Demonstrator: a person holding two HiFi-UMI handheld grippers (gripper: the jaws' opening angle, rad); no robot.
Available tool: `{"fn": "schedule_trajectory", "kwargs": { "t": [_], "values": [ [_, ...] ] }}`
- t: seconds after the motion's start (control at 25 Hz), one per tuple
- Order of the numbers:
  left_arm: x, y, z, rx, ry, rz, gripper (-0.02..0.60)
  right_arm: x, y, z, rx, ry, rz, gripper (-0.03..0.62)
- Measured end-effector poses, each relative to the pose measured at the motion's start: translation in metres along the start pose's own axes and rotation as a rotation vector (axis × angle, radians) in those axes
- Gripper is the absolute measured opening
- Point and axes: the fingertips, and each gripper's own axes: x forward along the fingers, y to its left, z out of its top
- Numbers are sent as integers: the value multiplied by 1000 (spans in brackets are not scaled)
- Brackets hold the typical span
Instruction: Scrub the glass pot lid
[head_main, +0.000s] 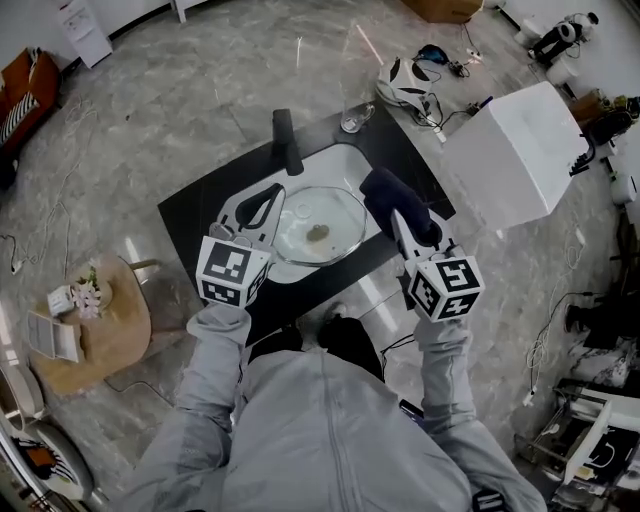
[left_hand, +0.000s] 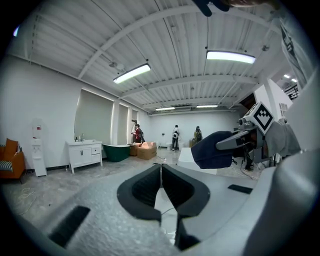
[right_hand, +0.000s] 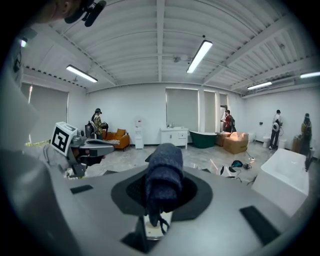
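The glass pot lid (head_main: 335, 215) lies in the white sink (head_main: 345, 160), its knob near the middle. My left gripper (head_main: 276, 196) hovers at the lid's left rim. Its jaws are shut, and the left gripper view (left_hand: 161, 167) shows nothing between them. My right gripper (head_main: 398, 218) is over the sink's right edge, shut on a dark blue cloth (head_main: 385, 195). That cloth (right_hand: 164, 175) bulges out of the jaws in the right gripper view. Both grippers point out level across the room, so neither gripper view shows the lid.
A black faucet (head_main: 288, 140) stands behind the sink on the black counter (head_main: 200, 210). A drinking glass (head_main: 352, 118) is at the counter's back. A white box (head_main: 515, 150) stands to the right, and a round wooden table (head_main: 95, 330) to the left.
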Motion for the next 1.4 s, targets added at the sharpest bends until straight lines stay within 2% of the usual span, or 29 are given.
{"fn": "schedule_trajectory", "kwargs": {
  "t": [0.2,0.48,0.88,1.2,1.4],
  "values": [
    [15,7,-30,-15,42,27,29,33,-10,-30,-32,64,31,78],
    [26,26,-67,-85,101,143,29,80,-33,-73,-21,192,109,78],
    [29,36,-118,-140,194,206,29,151,-32,-150,-60,375,203,78],
    [29,54,-153,-194,233,271,29,228,-26,-187,-293,469,210,78],
    [24,63,-173,-239,252,288,29,265,-12,-220,-444,558,249,78]
  ]
}}
